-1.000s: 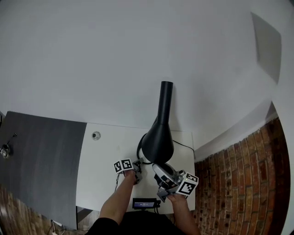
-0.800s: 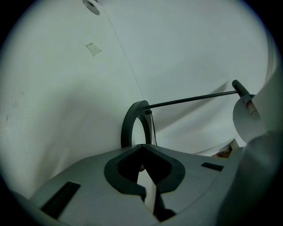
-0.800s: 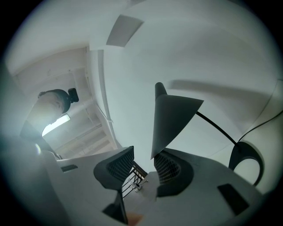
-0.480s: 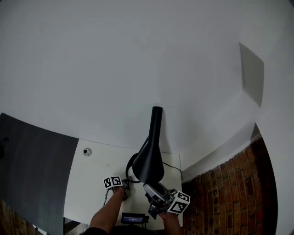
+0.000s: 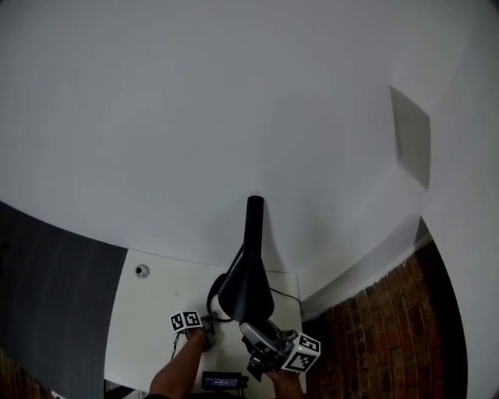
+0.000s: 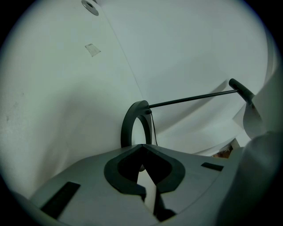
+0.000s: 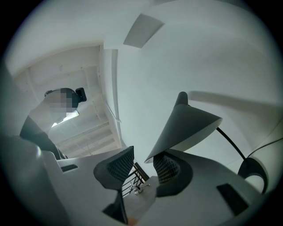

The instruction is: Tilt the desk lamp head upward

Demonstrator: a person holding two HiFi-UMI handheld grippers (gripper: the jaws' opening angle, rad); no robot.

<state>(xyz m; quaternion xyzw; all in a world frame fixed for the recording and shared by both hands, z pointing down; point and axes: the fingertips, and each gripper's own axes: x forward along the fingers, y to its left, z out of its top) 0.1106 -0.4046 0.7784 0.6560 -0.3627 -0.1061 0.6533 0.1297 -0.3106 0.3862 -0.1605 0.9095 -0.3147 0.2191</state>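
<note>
The head view looks steeply down from high above on the white desk (image 5: pixel 156 304) and the desk lamp (image 5: pixel 245 284), small at its bottom edge, while the left gripper view faces the lamp's ring base (image 6: pixel 132 121) from low and close, and the right gripper view looks up from just beneath its shade (image 7: pixel 185 126).

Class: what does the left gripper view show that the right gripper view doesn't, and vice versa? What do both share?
Only left: the white desk with its round fitting. Only right: the lamp head at the right gripper's parted jaws, and the person. Both: the lamp's ring base and thin rod.
</note>
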